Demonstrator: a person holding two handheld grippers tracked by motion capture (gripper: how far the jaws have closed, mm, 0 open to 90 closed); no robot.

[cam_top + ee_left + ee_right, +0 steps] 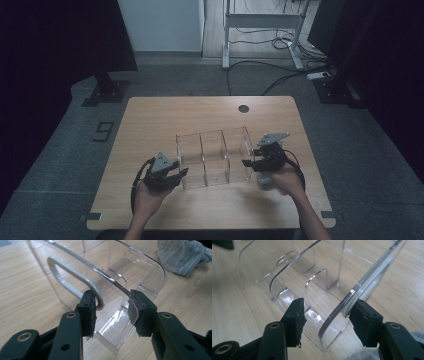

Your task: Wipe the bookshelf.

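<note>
Sitting mid worktop (150,120), clear organiser (215,160) lies between both tools: left hand-held gripper (112,312) half open, jaws astride its end wall w/ white handle (72,277); right hand-held gripper (327,320) half open astride opposite wall, one pad touching

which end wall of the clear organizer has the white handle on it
The end wall at the left claw carries the white handle. The end wall at the right claw is bare clear plastic.
</note>
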